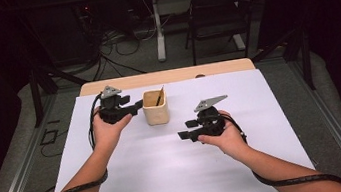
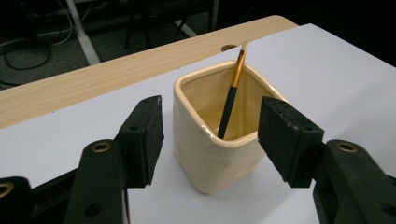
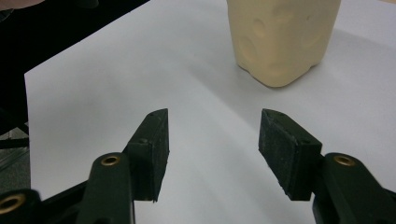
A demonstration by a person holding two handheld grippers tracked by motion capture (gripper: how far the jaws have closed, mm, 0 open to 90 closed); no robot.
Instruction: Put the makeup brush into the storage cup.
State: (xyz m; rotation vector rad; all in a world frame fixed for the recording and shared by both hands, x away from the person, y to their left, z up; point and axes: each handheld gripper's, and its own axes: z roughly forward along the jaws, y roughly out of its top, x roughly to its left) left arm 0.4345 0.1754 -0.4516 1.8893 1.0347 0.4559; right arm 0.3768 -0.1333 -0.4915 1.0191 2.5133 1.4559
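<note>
White surface [image 1: 168, 167] carries a cream square cup [image 1: 155, 107] near its far middle. Left gripper [image 2: 210, 135] jaws released, straddling the cup, not touching. Right gripper [image 3: 212, 144] jaws released, empty, hovering near the cup's right. Brush [image 2: 232, 91] leans tilted inside the cup.

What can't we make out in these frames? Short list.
- Lower end of the brush: left gripper view, hidden by the cup wall.
- Cup top and contents: right gripper view, cut off by the top edge.
- Whether the left gripper touches the cup: high view too small; in its own view the jaws stand apart on either side.
- Right gripper body: its own view, cut off at the bottom.
</note>
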